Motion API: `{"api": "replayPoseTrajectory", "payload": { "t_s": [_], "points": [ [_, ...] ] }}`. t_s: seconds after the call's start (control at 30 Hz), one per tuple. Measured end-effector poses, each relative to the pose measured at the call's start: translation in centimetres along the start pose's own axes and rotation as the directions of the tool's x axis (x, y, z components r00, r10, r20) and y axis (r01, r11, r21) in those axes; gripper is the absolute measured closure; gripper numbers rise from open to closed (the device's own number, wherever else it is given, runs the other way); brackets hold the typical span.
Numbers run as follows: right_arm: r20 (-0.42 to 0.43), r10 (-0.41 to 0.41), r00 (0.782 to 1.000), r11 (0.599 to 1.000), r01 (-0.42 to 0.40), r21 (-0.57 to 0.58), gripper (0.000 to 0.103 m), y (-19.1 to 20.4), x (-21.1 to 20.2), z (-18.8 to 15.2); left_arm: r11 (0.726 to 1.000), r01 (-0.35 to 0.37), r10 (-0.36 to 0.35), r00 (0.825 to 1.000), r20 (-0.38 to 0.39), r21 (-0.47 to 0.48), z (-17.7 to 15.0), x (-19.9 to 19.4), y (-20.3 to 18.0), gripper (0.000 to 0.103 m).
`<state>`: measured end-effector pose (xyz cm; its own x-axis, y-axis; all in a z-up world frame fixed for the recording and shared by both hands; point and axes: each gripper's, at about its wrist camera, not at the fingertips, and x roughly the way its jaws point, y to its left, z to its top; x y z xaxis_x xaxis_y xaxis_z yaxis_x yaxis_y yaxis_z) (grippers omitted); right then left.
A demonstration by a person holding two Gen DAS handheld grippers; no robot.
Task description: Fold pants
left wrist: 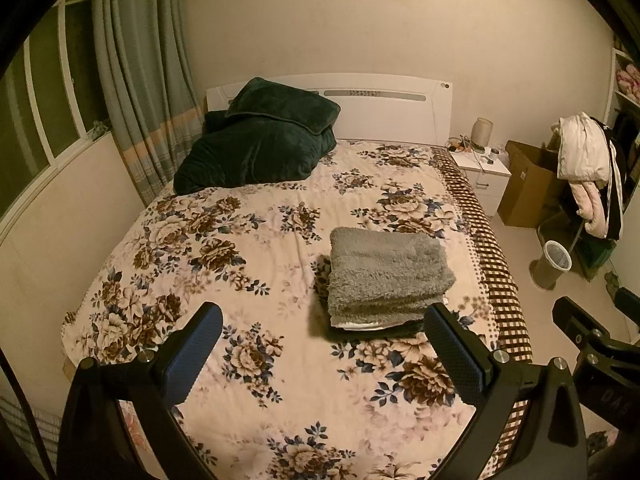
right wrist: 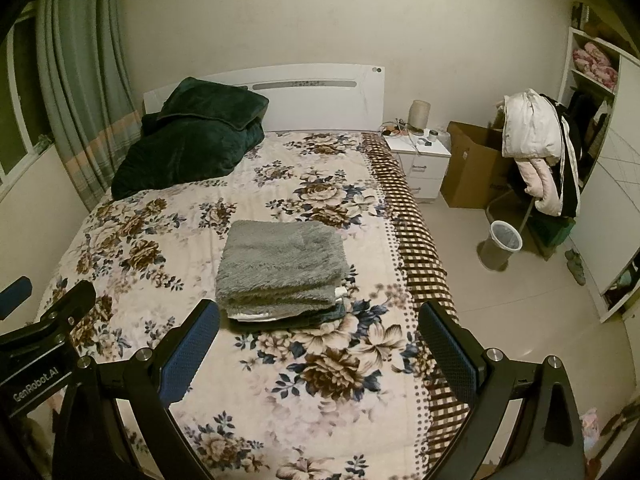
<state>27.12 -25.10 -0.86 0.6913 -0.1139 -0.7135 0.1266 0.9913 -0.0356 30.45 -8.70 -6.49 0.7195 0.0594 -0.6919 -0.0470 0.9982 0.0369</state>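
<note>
A folded stack of garments lies on the floral bedspread [left wrist: 240, 280], near the bed's right side. The top piece is fluffy grey pants [left wrist: 388, 272], folded into a rectangle, with white and dark folded pieces under it. It also shows in the right wrist view [right wrist: 280, 264]. My left gripper [left wrist: 324, 320] is open and empty, held above the bed in front of the stack. My right gripper [right wrist: 320, 316] is open and empty too, just to the right of the left one, with the stack ahead between its fingers.
A dark green blanket and pillow [left wrist: 260, 144] lie at the bed's head on the left. A white nightstand [right wrist: 420, 156], a cardboard box [right wrist: 472, 168], a chair draped with clothes [right wrist: 540, 152] and a waste bin [right wrist: 502, 244] stand right of the bed. Curtains [left wrist: 140, 80] hang at left.
</note>
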Motion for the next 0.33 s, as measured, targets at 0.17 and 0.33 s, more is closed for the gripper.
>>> {"api": "replayPoseTrajectory", "payload": {
  "t_s": [0.17,0.33],
  "points": [
    [-0.002,0.0,1.0,1.0,0.0,0.003,0.002,0.0,-0.1,-0.1,1.0,-0.004,0.004,1.0,-0.003,-0.001,-0.2,-0.1,-0.1,0.0],
    [-0.001,0.0,1.0,1.0,0.0,0.003,0.001,-0.2,-0.1,-0.1,1.0,0.003,-0.003,1.0,0.013,-0.007,-1.1,-0.8,-0.1,0.0]
  ]
}}
